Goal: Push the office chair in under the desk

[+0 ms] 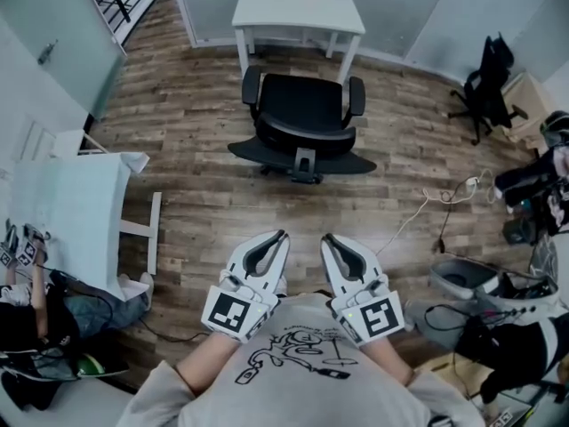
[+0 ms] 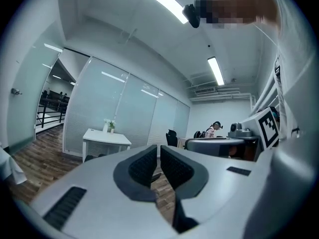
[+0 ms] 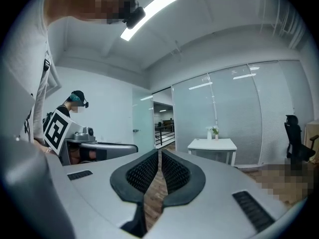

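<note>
A black office chair (image 1: 302,124) stands on the wood floor, its back toward me and its seat facing the white desk (image 1: 298,12) against the far wall. The chair sits just in front of the desk, not under it. Both grippers are held close to my chest, well short of the chair. My left gripper (image 1: 283,235) is shut with nothing between its pads. My right gripper (image 1: 325,237) is also shut and empty. The desk (image 2: 106,137) shows small in the left gripper view, and the same desk (image 3: 213,144) in the right gripper view.
A white table (image 1: 76,207) stands at the left, with a seated person (image 1: 27,296) beside it. A second black chair (image 1: 484,87) is at the far right. A white cable (image 1: 418,212) runs over the floor to a power strip, beside equipment (image 1: 480,287) at the right.
</note>
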### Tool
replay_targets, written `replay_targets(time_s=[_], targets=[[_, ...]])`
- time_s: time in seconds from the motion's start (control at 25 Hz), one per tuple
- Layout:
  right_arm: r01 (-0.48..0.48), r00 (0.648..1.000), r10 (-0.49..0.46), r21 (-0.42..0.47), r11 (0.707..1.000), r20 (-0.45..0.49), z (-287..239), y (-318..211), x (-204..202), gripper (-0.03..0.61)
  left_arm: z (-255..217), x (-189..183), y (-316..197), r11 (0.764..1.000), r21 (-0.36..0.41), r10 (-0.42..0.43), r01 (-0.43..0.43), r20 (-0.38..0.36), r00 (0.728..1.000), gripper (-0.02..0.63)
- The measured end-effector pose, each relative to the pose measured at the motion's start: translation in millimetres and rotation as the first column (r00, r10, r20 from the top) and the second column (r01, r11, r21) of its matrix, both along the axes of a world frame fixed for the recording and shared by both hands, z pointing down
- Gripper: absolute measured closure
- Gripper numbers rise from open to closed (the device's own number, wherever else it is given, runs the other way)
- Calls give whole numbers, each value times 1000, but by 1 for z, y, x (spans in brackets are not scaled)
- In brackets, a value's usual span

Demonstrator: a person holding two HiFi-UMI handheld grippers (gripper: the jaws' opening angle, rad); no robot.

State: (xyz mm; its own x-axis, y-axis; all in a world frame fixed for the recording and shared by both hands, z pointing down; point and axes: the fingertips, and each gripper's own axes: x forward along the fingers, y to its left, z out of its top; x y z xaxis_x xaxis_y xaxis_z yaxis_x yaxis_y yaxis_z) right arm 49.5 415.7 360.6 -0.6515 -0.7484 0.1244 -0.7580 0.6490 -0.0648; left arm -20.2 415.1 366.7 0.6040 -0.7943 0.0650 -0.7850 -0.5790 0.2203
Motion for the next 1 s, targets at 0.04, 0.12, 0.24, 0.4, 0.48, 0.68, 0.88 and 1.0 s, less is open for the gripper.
replay_targets(time_s=[0.04,0.12,0.24,0.4,0.48,0.68,0.88,1.0], targets=[[-3,1000,3,1,1000,-2,1,-2,-4,534,2,-5,-1,1000,-5,2,-2,3,1000,603],[-3,1000,3,5,1000,-8,2,-4,-11,534,6,-13,-4,1000,-12,7,-7,13,1000,600],[-7,1000,7,29,1000,-10,2,-9,-16,534,10,-18,-8,1000,-21,14,-13,24,1000,586],[-18,1000,19,30,999,-11,6,-16,-14,534,15,-18,-14,1000,-19,21,-20,32,999,567],[-19,1000,20,32,999,-18,10,-19,-13,533,19,-18,-17,1000,-15,24,-23,45,999,561],[-12,998,15,46,999,-64,21,-39,-12,532,34,-20,-38,1000,-18,26,-24,94,995,548],[-7,990,13,42,999,-140,44,-68,1,532,62,-16,-68,999,-36,39,-33,176,984,509],[5,975,5,44,999,-222,63,-87,12,532,82,-14,-89,999,-14,45,-43,248,968,497]])
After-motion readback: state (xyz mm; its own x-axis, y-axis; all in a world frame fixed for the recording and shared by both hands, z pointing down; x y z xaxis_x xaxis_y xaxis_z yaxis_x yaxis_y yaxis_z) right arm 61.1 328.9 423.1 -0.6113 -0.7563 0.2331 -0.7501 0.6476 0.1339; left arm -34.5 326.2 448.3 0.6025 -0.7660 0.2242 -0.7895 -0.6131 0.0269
